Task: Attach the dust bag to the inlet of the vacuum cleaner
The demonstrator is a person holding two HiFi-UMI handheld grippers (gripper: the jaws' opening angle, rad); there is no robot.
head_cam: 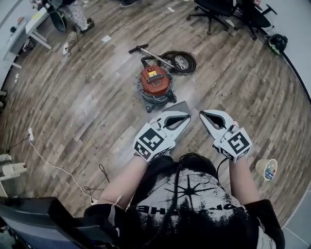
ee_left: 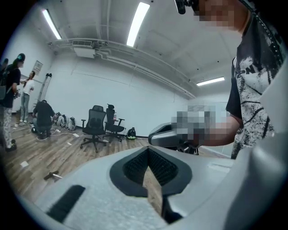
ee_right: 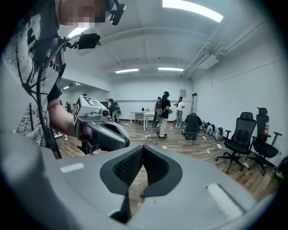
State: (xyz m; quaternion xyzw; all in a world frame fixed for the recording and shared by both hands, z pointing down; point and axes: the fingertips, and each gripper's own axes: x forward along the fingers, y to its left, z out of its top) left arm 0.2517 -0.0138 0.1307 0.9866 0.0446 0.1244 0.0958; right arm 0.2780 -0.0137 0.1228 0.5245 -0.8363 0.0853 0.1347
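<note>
The red vacuum cleaner (head_cam: pixel 154 82) stands on the wooden floor ahead of me, its black hose (head_cam: pixel 181 61) coiled behind it. A flat grey sheet (head_cam: pixel 180 106), perhaps the dust bag, lies on the floor just in front of it. My left gripper (head_cam: pixel 188 116) and right gripper (head_cam: pixel 201 114) hover side by side above the floor, short of the sheet. Both are shut with nothing between the jaws. In the left gripper view the jaws (ee_left: pixel 147 149) meet, and the right gripper (ee_left: pixel 167 135) shows beyond them. In the right gripper view the jaws (ee_right: pixel 142 148) meet, with the left gripper (ee_right: pixel 101 128) beside them.
A paper cup (head_cam: pixel 266 169) stands on the floor at my right. A white cable with a power strip (head_cam: pixel 31 133) runs along the left. Black office chairs (head_cam: pixel 221 10) stand at the back right, a desk (head_cam: pixel 29 26) at the back left. Several people (ee_right: pixel 164 112) are across the room.
</note>
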